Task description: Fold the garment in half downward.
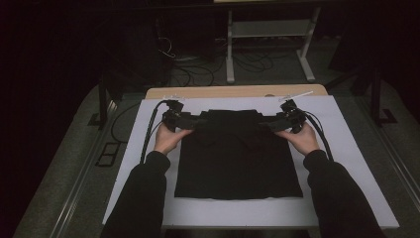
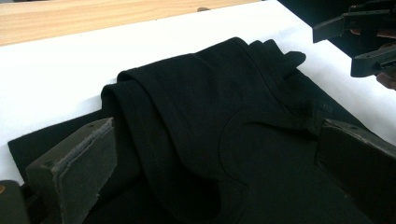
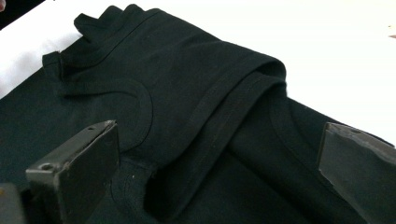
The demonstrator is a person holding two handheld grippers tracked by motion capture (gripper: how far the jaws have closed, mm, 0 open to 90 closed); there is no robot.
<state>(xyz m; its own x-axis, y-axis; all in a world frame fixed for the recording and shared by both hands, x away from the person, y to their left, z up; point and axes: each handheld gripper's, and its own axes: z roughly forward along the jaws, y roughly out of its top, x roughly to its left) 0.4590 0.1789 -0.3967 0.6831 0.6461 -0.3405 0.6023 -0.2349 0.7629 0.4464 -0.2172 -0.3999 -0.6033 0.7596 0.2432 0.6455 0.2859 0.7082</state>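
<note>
Left gripper view alone shows right claw point(image 2: 362, 44) beyond black shirt point(image 2: 243, 154).

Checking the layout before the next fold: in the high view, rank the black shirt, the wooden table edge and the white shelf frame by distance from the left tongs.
1. black shirt, right beside the left tongs.
2. wooden table edge, just beyond.
3. white shelf frame, far back on the floor.

No readable text, label or number anywhere
</note>
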